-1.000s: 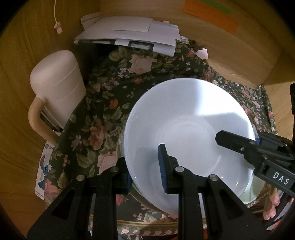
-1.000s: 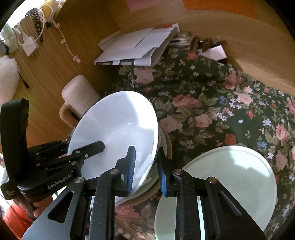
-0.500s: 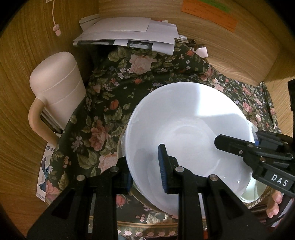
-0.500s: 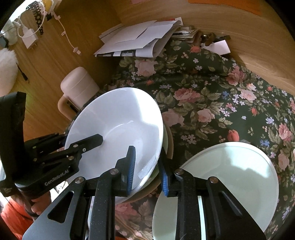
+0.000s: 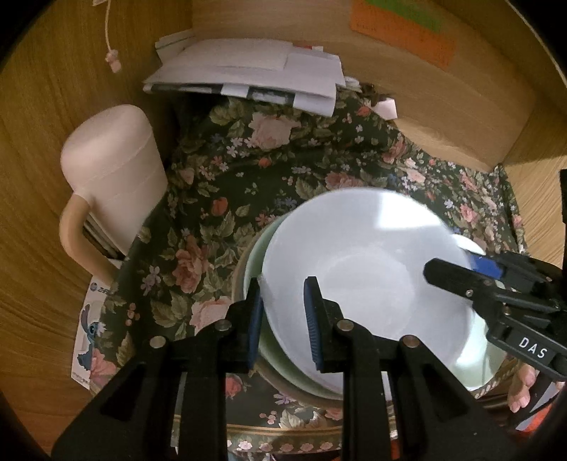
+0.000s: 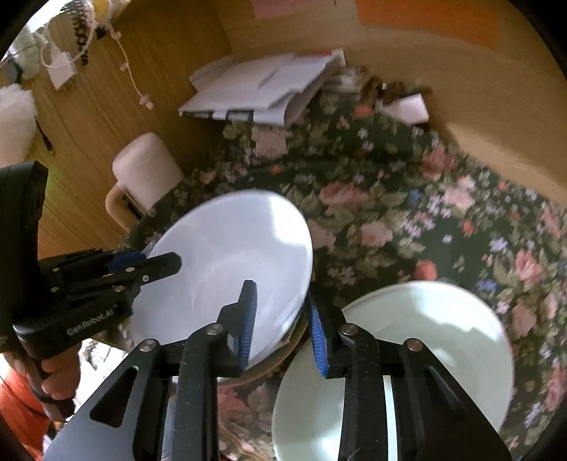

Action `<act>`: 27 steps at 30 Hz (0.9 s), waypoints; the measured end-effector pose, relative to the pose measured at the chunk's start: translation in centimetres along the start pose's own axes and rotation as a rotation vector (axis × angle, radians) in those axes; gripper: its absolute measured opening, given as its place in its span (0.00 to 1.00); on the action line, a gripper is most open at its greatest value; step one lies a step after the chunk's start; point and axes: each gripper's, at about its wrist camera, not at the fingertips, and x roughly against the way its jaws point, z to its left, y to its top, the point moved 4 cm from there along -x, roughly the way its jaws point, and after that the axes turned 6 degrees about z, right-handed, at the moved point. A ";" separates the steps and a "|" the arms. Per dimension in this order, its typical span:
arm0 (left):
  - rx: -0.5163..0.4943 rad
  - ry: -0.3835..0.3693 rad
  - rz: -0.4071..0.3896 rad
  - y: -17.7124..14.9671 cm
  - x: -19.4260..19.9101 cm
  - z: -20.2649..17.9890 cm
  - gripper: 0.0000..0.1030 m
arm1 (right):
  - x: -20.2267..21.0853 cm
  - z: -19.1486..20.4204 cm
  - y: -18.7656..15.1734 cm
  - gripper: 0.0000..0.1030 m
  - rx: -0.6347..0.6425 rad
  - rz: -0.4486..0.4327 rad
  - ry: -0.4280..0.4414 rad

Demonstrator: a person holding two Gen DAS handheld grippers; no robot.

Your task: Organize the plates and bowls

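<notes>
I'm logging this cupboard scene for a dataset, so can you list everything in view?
white bowl: 1, white, nested on the green dish, centre
green dish: 1, pale green, under the white bowl
green plate: 1, pale green, on the cloth, right of the bowl
floral cloth: 1, dark with roses, covers the surface
lidded jug: 1, pale pink, left edge
papers: 1 stack, white, back
orange note: 1, on the wooden back wall
cartoon card: 1, white and blue, under the cloth's left edge
left gripper: black, blue pads, shut on the bowl's rim
right gripper: black, blue pads, jaws just opening, rim between them
hand: 1, holding the left gripper
</notes>
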 end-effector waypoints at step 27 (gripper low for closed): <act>0.062 -0.079 0.104 -2.9 -3.2 1.6 0.47 | -3.4 0.1 -1.3 0.45 -0.023 0.111 0.058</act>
